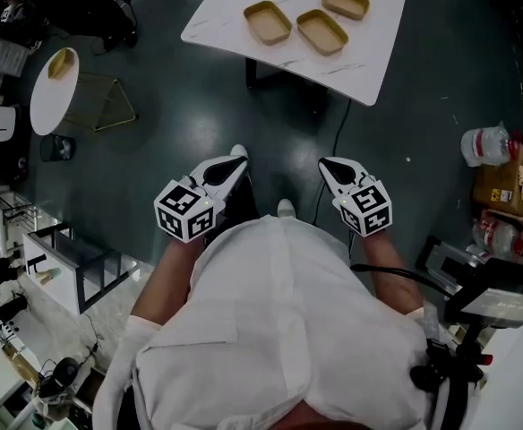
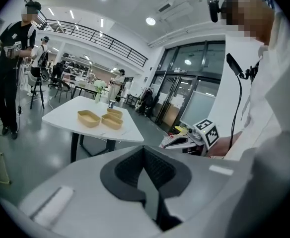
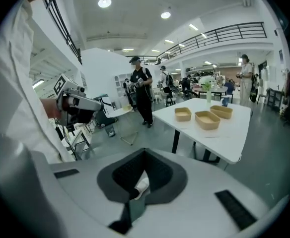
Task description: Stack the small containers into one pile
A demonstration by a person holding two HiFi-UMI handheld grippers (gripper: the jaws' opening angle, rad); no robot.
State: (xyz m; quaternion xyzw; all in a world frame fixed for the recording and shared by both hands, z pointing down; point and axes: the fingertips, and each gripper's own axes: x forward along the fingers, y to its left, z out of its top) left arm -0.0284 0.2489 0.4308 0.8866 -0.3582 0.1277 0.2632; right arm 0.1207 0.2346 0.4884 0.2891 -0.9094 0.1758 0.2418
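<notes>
Head view puts you well back from the white table (image 1: 373, 56), so stacking has not begun and the step in hand is the approach. The three small containers lie on the table, open side up, each apart from the others and none nested: the left container (image 1: 268, 22), the middle container (image 1: 321, 31) and the far container (image 1: 345, 2). All three are oblong, and in this view each long axis runs from upper left to lower right, roughly parallel. Your left gripper (image 1: 237, 160) and right gripper (image 1: 327, 165) hang in front of your waist above the floor, tipped downward, both with jaws closed together on nothing. Next, I judge, you need to step up to the table, open one gripper, pinch a container by its rim, and line its long axis up with another's before lowering it in.
</notes>
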